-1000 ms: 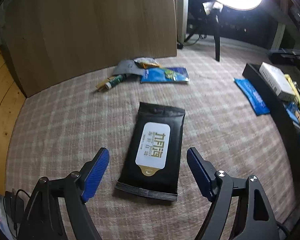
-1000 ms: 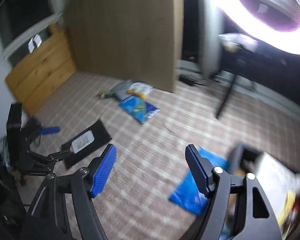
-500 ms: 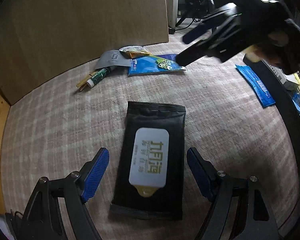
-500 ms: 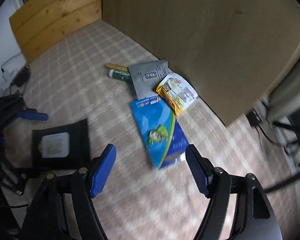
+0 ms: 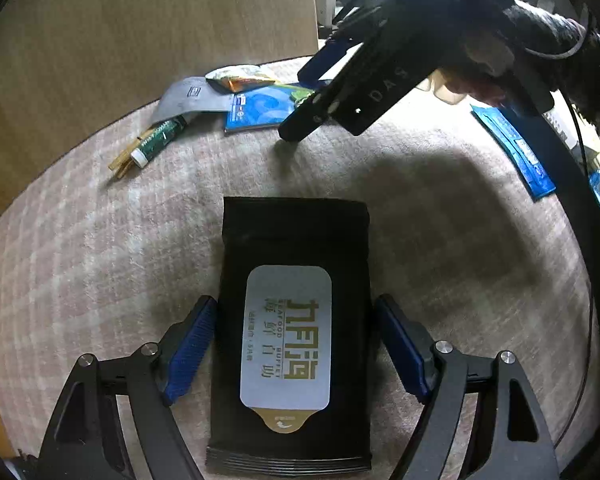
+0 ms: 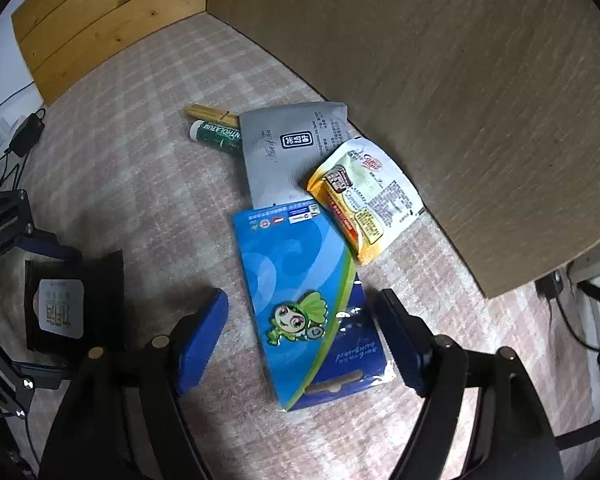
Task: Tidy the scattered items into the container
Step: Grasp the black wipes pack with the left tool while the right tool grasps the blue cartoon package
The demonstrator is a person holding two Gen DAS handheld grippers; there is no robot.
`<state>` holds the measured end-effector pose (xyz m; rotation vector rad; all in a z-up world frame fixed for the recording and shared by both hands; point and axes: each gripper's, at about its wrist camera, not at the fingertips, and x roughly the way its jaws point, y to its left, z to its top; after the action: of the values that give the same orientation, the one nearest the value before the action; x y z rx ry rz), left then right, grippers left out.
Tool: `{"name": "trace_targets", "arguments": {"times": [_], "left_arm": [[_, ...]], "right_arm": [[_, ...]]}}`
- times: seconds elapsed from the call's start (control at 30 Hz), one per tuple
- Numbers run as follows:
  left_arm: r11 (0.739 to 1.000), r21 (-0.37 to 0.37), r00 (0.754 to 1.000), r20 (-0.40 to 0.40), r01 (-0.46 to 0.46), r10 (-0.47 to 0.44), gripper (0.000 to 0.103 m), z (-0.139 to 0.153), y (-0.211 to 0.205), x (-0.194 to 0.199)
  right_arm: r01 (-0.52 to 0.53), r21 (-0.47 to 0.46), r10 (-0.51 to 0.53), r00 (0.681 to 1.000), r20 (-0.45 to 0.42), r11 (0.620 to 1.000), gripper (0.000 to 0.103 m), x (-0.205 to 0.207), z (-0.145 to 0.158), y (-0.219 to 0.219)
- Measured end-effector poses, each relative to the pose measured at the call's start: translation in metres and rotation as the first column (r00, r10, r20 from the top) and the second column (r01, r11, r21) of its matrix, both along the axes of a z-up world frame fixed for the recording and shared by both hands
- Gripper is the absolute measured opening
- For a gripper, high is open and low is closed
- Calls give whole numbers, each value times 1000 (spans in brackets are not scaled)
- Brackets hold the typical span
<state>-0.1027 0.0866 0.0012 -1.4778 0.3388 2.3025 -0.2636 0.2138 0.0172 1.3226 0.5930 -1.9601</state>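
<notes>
A black wipes pack (image 5: 296, 320) with a white label lies flat on the checked cloth, between the open fingers of my left gripper (image 5: 296, 344), which straddle its sides. My right gripper (image 6: 304, 344) is open and hovers over a blue card packet (image 6: 300, 296) with a green cartoon figure. Touching that packet are a grey pouch (image 6: 288, 152), a yellow-white snack sachet (image 6: 364, 196), a green tube (image 6: 216, 136) and wooden chopsticks (image 6: 212, 114). In the left wrist view the right gripper (image 5: 320, 92) hangs over that pile. The black container (image 5: 580, 200) stands at the right edge.
A tall brown board (image 6: 440, 80) stands right behind the pile. A blue flat packet (image 5: 516, 148) lies beside the container's wall. Wooden panelling (image 6: 100, 20) borders the cloth on the far left, with a charger and cable (image 6: 24, 136) near it.
My left gripper has come down and forward, so its fingers now flank the wipes pack. My right gripper swung from the container side to above the blue card packet.
</notes>
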Motion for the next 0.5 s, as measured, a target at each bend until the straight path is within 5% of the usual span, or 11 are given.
{"name": "trace_targets", "arguments": {"times": [0.17, 0.5], "left_arm": [[1000, 18, 1000, -29, -3, 3, 71, 1, -2, 9], [998, 44, 998, -42, -37, 39, 67, 5, -8, 32]], "right_arm": [[33, -9, -33, 999, 14, 999, 54, 7, 7, 8], [181, -94, -175, 982, 68, 979, 53, 62, 11, 34]]}}
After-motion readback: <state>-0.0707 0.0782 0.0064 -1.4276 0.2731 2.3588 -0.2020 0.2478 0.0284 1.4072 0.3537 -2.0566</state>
